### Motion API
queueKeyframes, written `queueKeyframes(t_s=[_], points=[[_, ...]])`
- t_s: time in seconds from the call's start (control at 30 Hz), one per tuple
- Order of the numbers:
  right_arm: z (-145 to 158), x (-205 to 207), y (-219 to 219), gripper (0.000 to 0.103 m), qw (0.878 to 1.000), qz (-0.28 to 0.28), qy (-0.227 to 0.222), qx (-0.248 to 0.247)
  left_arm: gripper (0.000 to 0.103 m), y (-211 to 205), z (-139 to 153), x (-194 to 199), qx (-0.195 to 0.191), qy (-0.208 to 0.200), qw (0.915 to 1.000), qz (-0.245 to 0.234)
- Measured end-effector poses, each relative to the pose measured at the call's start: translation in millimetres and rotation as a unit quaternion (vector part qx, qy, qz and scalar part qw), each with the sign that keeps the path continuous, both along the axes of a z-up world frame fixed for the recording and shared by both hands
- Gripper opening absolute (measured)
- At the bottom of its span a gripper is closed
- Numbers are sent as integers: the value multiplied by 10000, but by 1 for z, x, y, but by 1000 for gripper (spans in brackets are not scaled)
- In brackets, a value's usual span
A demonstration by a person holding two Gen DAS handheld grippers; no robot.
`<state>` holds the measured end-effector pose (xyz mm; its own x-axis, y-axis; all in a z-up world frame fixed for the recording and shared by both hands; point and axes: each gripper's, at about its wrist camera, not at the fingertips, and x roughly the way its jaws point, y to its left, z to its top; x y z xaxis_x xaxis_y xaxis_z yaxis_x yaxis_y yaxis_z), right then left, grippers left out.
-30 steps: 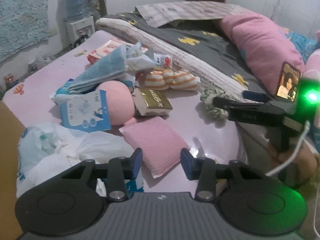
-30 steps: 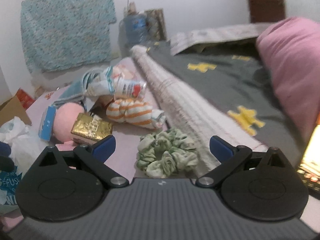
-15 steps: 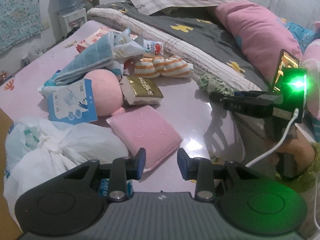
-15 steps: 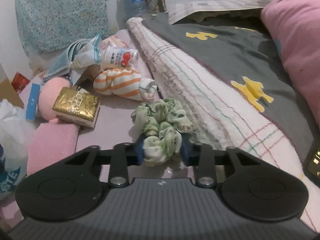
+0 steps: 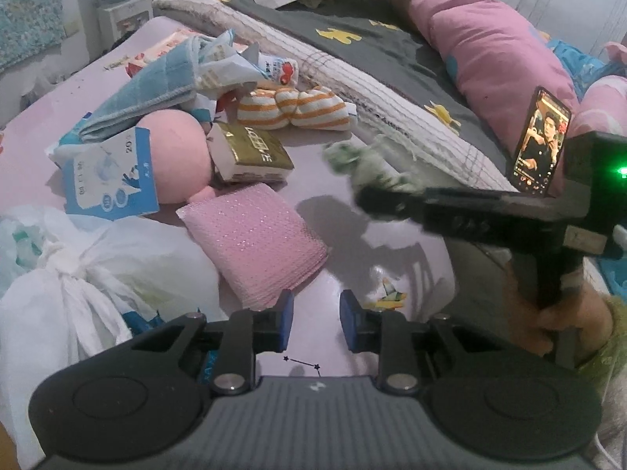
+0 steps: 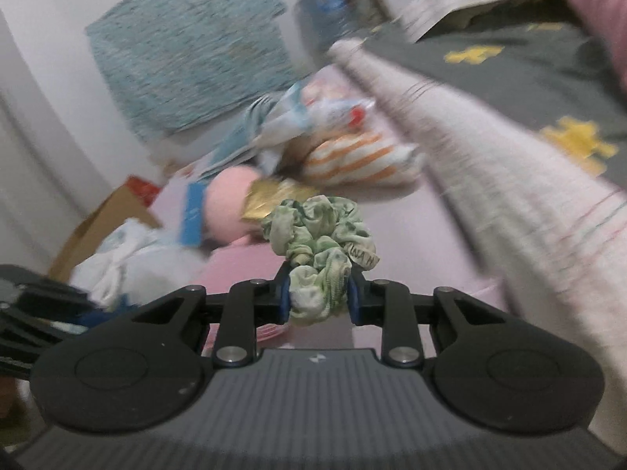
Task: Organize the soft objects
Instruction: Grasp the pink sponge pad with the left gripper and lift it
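Note:
A green scrunchie [image 6: 317, 235] hangs off the pink surface, pinched between the pads of my right gripper [image 6: 318, 297], whose jaws are still closing on it. The left wrist view shows the same scrunchie [image 5: 364, 164] blurred at the tip of the right gripper [image 5: 368, 199]. My left gripper [image 5: 312, 323] hovers over the pink surface beside a pink sponge pad [image 5: 254, 243]; its jaws are closing, a narrow gap remains and nothing is between them. Behind the pad lie a pink round plush [image 5: 176, 156] and an orange-striped soft toy [image 5: 294, 109].
A gold box [image 5: 250, 152], a blue towel [image 5: 145, 94] and packets are piled at the back left. A tied white plastic bag [image 5: 78, 274] lies at the left. A grey blanket [image 5: 392, 51], a pink pillow [image 5: 490, 51] and a lit phone [image 5: 542, 141] are on the right.
My right gripper went from wide open to shut on the green scrunchie and lifted it off the surface. The left jaws narrowed and the left view tipped slightly downward.

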<state>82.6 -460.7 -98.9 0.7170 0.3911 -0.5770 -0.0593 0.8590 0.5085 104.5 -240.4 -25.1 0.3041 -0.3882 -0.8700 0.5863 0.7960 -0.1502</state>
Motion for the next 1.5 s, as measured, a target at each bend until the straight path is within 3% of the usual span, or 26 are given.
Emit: queueKeyframes(t_s=[0.13,0.23,0.4,0.5,0.8,1.23,1.43,1.5], points=[[-9,13,12,25,9997,172,140,54,27,-4,-9,7,220,83,9996,143],[-15,20,16,26,9993,267,243,134,34,-6,-18,16,348,215,9986,341],[-21,26,14,26,9981,377,372,305,63,-8,-26,27,371,346,9970,588],[-22,31,12,26,9976,407,395,397,69,-11,-32,33,404,407,9958,708],[-30,48,15,27,9962,462,511,542,68,-12,-51,43,250,609,9936,922],[-39,28,6,27,9864,580,848,1280,67,-8,-12,17,-154,129,9979,624],[-42,9,2,27,9806,580,977,1599,58,-11,2,-1,-183,-172,9993,285],[-45,7,-1,27,9797,514,1014,1649,44,-15,2,0,-105,-273,9992,289]])
